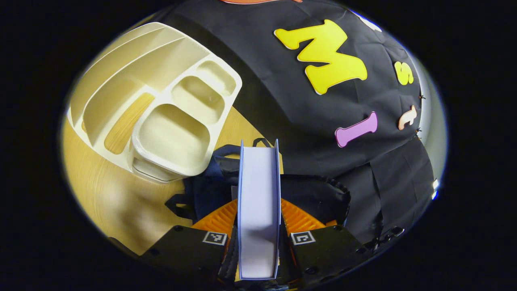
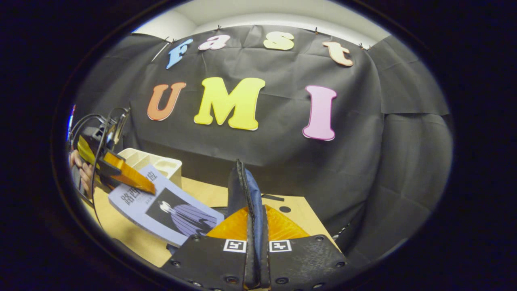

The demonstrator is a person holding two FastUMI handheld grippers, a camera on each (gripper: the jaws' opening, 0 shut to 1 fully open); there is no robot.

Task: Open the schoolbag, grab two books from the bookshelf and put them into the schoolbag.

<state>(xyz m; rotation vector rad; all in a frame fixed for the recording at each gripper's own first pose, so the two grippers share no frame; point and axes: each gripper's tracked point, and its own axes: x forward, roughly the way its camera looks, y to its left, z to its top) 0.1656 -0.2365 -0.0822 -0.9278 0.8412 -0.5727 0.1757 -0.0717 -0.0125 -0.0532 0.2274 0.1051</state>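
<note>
Left gripper view looks down past a book (image 1: 258,210) held edge-on between the left gripper (image 1: 258,232) and its two orange fingers (image 1: 220,218), which press on both covers with the white page block facing the camera. Beyond the book lies the dark navy schoolbag (image 1: 210,186) on the wooden table (image 1: 105,194), its handle loop just past the book's far end. To the upper left stands the cream bookshelf (image 1: 161,105), a divided organiser; its long slots and its three smaller bins hold nothing that can be seen, and wood grain shows through one slot. Bare table runs along the shelf's near side to the table's edge.

Right gripper view has the right gripper (image 2: 255,232) closed down on a raised edge of the bag's fabric (image 2: 246,194), the zipper (image 2: 242,178) running up it; both orange fingers (image 2: 282,226) press on it, holding the flap upright. At the left, a hand (image 2: 83,169) carries the other gripper, which holds the pale blue book (image 2: 169,210) by one end, tilted, its lower corner reaching down beside the held flap. The cream shelf (image 2: 161,163) sits just behind it. Open table lies to the right of the bag, up to the black cloth wall (image 2: 363,161).
</note>
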